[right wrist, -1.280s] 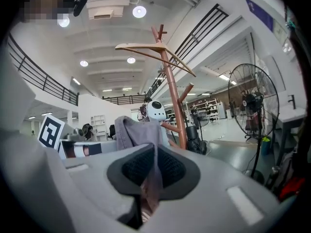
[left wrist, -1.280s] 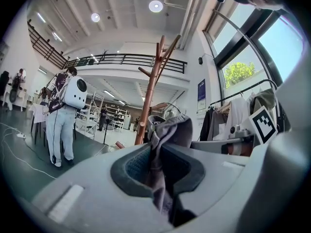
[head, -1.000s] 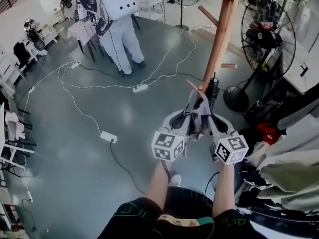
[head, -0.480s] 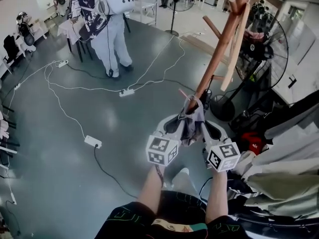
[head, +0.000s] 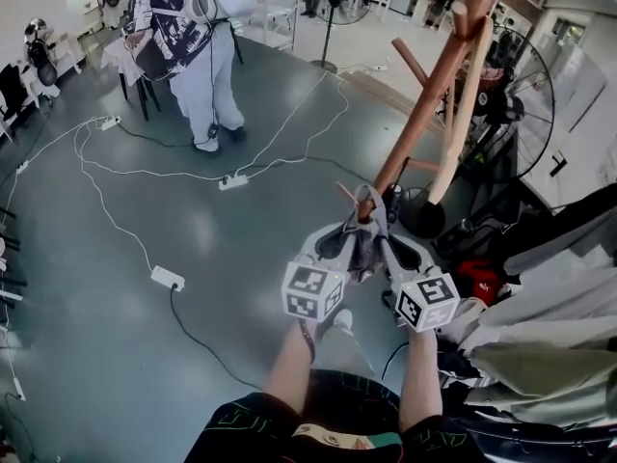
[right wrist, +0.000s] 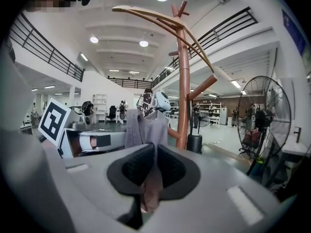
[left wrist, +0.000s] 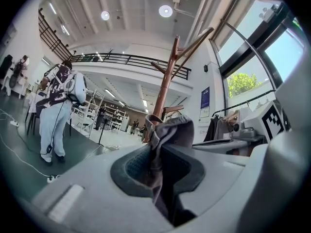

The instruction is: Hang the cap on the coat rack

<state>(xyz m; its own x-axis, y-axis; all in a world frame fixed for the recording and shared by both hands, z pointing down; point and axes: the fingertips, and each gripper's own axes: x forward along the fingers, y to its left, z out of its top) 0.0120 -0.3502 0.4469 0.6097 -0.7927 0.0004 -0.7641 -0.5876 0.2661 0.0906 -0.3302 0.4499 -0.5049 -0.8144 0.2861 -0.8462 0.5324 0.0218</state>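
A grey cap point(head: 367, 231) hangs bunched between my two grippers, just in front of the wooden coat rack point(head: 427, 99) and close to a low peg point(head: 346, 192). My left gripper point(head: 343, 242) is shut on the cap's left side, and the cloth point(left wrist: 169, 133) is pinched between its dark pads point(left wrist: 136, 168). My right gripper point(head: 388, 246) is shut on the other side, with cloth point(right wrist: 145, 128) rising out of its jaws. The rack's pole point(right wrist: 183, 86) stands right behind the cap, its upper pegs point(right wrist: 160, 21) high overhead.
A person in white trousers point(head: 200, 51) stands at the back left. White cables and power strips point(head: 167, 278) lie on the grey floor. A large standing fan point(head: 506, 70) is behind the rack. Hanging clothes point(head: 554, 331) crowd the right side.
The head view has swung so more of the rack's top shows. Both grippers keep their hold on the cap, still close to the rack's low peg.
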